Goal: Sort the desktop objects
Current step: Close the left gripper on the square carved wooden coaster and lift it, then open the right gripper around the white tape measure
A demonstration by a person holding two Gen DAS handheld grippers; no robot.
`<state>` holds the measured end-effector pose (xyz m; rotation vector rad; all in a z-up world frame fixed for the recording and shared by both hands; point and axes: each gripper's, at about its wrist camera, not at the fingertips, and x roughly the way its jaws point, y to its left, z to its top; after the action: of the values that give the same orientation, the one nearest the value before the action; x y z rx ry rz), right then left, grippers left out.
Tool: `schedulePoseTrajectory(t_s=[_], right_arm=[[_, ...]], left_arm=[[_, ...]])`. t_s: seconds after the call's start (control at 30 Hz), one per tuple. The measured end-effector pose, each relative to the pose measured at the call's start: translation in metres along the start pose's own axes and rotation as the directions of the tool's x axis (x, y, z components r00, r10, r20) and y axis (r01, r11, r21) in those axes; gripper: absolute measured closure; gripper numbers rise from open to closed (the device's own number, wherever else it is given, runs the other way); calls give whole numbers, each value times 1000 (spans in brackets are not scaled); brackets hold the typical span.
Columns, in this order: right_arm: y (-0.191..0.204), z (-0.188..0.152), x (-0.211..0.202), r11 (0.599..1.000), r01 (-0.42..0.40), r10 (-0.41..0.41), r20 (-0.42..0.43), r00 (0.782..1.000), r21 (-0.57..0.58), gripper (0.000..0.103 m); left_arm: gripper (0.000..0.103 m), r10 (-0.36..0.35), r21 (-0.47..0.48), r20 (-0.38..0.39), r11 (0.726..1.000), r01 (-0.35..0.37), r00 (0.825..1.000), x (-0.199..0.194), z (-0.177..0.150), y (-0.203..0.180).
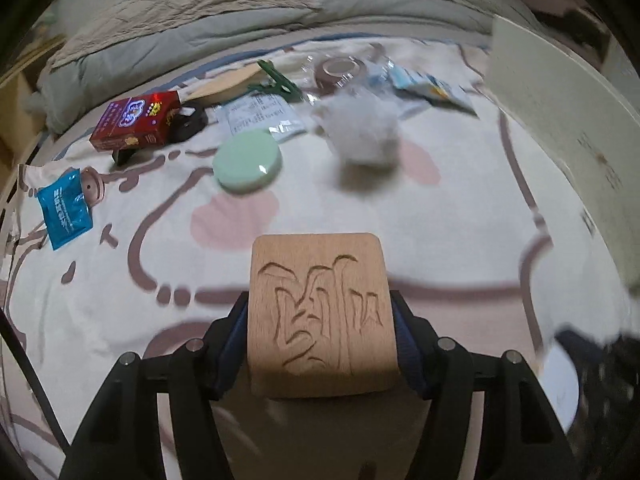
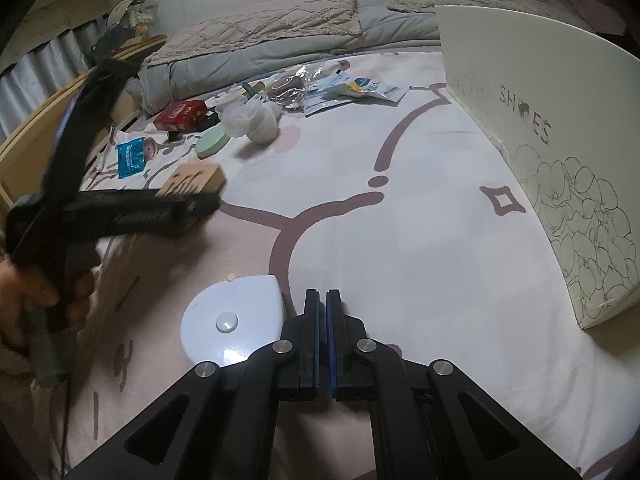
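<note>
Right now my left gripper (image 1: 322,320) clamps a square pale-wood block with carved markings (image 1: 320,316) by its two side edges, so the carved face looks up at the camera and fills the lower centre of the left wrist view. I judge that side-on hold keeps the block level and lets me set it down flat wherever it belongs. It hangs above the white bed sheet with brown line drawings (image 1: 440,240), clear of the clutter.

Across the upper half of that view lie the things still unsorted: a red printed card box (image 1: 134,122), a round mint-green tin (image 1: 247,165), a blue foil sachet (image 1: 64,210) at far left and a crumpled white plastic bag (image 1: 362,134).

My right gripper (image 2: 323,312) has its jaws pressed together on nothing, low in its frame, probably parked out of the way. Beside it sits a white rounded plastic lid (image 2: 234,318). The white shoe box with flower outlines (image 2: 560,148) stands along the right edge, likely the place for sorted items.
</note>
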<state>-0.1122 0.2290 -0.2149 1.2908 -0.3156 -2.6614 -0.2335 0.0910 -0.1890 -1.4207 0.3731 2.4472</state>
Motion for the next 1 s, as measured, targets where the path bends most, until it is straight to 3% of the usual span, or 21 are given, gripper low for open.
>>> schedulePoseTrajectory(t_s=[0.57,0.73,0.83,1.0], right_arm=[[1,0,0,1000,3,-3,-1,1000,-3,100],[1,0,1,1000,9,-9,0,1000,-8,100],[-1,-1,0,1000,-1,1,3,1000,1,100],[-7,-2,-5,998,-28,28,-2,1000,56,100]], left_arm=[[39,-142,125,-137,979,159,980,-54,-90,17],[37,-200,106,-94,972,209,975,-55,-102,27],[24,-282,40,-61,958,285,957,-53,-103,33],[19,-280,82,-30,956,282,959,-55,-108,25]])
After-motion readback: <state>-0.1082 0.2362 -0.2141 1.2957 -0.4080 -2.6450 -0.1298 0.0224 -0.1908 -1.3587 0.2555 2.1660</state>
